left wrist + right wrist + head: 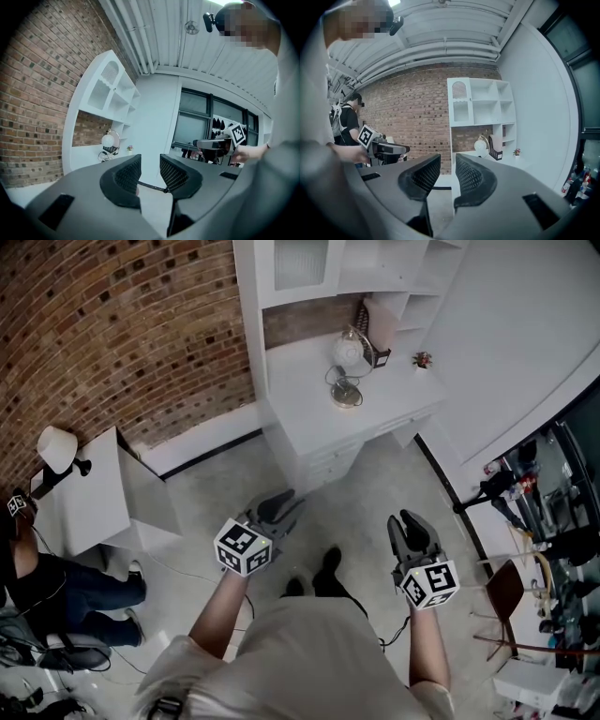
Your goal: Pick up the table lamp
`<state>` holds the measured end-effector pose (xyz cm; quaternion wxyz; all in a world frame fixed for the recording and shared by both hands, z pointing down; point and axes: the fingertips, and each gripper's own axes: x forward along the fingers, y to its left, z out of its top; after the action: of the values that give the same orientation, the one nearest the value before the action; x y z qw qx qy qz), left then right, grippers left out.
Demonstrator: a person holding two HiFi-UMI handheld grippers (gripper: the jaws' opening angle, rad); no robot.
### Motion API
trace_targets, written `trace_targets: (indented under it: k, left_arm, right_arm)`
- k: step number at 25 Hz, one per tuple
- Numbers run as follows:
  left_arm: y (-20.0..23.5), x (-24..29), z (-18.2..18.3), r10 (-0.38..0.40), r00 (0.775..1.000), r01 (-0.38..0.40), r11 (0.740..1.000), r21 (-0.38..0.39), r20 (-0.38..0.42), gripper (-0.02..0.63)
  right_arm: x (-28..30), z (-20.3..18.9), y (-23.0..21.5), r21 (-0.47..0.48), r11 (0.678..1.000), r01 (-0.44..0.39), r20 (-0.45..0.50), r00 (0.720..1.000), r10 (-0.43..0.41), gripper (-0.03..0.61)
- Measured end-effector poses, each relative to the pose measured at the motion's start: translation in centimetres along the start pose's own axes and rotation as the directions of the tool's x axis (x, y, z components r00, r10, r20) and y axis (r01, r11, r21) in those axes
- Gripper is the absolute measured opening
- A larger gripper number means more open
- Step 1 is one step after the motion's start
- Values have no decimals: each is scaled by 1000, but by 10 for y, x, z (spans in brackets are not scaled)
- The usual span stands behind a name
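White table lamp [349, 354] distant, details unclear; left gripper [284, 504] and right gripper [403, 519] slightly apart, empty.

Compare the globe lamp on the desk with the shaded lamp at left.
The globe lamp is a ball in a ring; the shaded lamp has a flared shade on a dark stem. The globe lamp stands on the desk; the shaded lamp, at the cabinet. Both heads are white.

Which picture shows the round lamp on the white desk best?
The head view. It looks down on the round lamp, so you see its globe, ring and foot on the white desk. The left gripper view shows the lamp tiny and far away. The right gripper view shows it tiny too, with its foot hidden.
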<state>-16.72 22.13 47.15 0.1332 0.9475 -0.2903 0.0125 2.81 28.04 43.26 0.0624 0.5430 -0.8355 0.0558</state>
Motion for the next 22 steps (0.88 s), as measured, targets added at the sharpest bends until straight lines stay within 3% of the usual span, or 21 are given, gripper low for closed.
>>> trace_targets:
  k: [11,22]
  left_arm:
    - [31,53,2,29,999,-29,1000,-3,-19,138]
    - [72,148,17,77,996,-78,997,-10,-39,139]
  right_arm:
    - [49,-7,-50,24,999,-36,1,999,36,115]
    - [120,0,-136,37,994,-100,-20,995,101,115]
